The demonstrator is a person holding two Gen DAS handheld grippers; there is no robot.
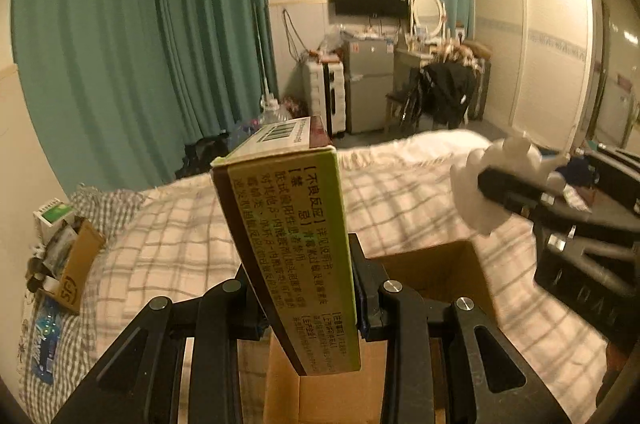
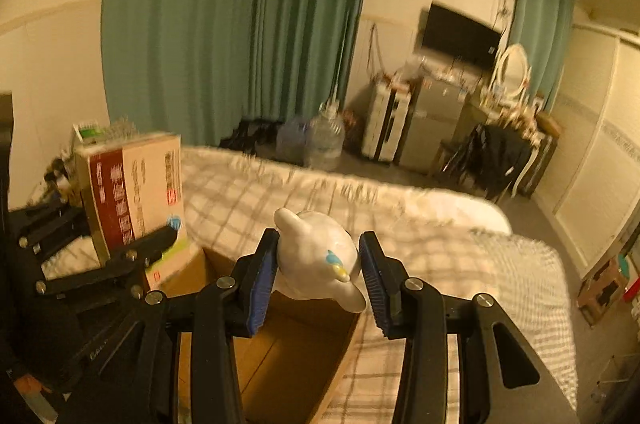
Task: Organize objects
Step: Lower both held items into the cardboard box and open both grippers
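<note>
Two things are up off the bed point(image 1: 192, 224) at once: my left gripper point(image 1: 304, 276) is clamped on a tall medicine box point(image 1: 288, 244), upright above the open cardboard carton point(image 2: 280, 352); my right gripper point(image 2: 318, 264) pinches a white figurine point(image 2: 316, 256), perhaps a duck, over the same carton.

I count two grippers point(image 1: 304, 304) point(image 2: 318, 280), one medicine box point(image 1: 288, 244), one white figurine point(image 2: 316, 260), two cardboard boxes point(image 1: 460, 264) point(image 1: 78, 272), two water jugs point(image 2: 326, 138).
</note>
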